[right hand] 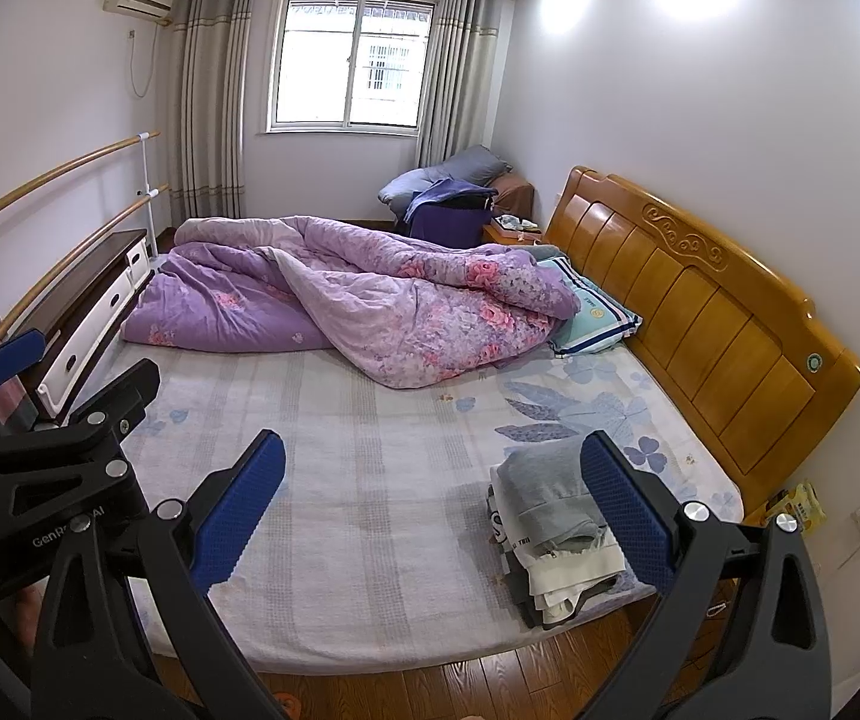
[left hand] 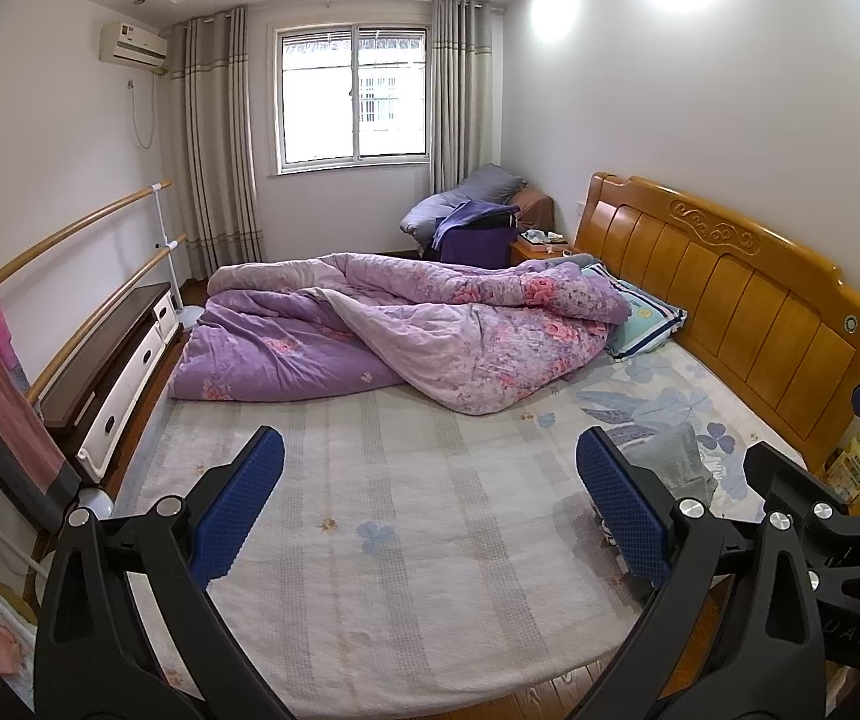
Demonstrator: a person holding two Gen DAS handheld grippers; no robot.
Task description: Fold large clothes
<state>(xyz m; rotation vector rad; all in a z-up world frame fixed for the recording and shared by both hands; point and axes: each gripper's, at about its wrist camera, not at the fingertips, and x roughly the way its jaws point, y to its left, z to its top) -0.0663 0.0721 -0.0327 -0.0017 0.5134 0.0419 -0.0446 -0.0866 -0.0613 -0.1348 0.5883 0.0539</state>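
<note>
White walls, window (left hand: 353,97), wooden headboard (left hand: 724,294).

Both wrist views face the bed (left hand: 406,516) from its side.

One quilt (right hand: 340,306), one pillow (right hand: 595,315), one clothes stack (right hand: 550,534).

Left gripper (left hand: 430,498) held wide open above a bed (left hand: 406,540); crumpled purple quilt (left hand: 394,330) lies near the wooden headboard (left hand: 724,294).
</note>
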